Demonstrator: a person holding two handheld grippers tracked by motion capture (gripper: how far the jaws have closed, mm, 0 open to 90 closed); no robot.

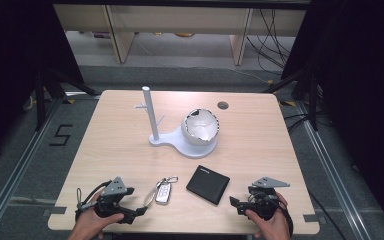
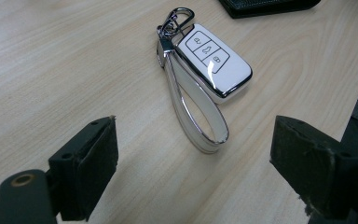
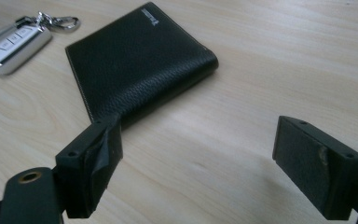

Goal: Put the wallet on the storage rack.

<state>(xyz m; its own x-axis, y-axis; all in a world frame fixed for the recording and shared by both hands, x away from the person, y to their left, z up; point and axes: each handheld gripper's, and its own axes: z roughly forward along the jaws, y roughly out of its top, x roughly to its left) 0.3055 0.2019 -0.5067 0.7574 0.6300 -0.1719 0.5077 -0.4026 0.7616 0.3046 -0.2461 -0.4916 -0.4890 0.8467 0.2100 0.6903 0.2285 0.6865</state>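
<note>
A white car key fob (image 1: 163,192) with a white strap loop and a metal clasp lies near the table's front edge. Right of it lies a black leather wallet (image 1: 208,184). My left gripper (image 1: 138,211) rests at the front left, open and pointing at the fob. In the left gripper view the fob (image 2: 214,60) and its strap (image 2: 193,112) lie just ahead of that open gripper (image 2: 193,170), apart from the pads. My right gripper (image 1: 234,203) sits at the front right, open. In its own view the wallet (image 3: 140,60) lies ahead of this gripper (image 3: 196,165), with the fob (image 3: 16,44) beyond.
A white stand (image 1: 150,115) with a tall post and small pegs rises mid-table. On its base sits a white bowl-like shell with a jagged rim (image 1: 200,128). A round cable hole (image 1: 223,105) marks the far side of the wooden table (image 1: 110,150).
</note>
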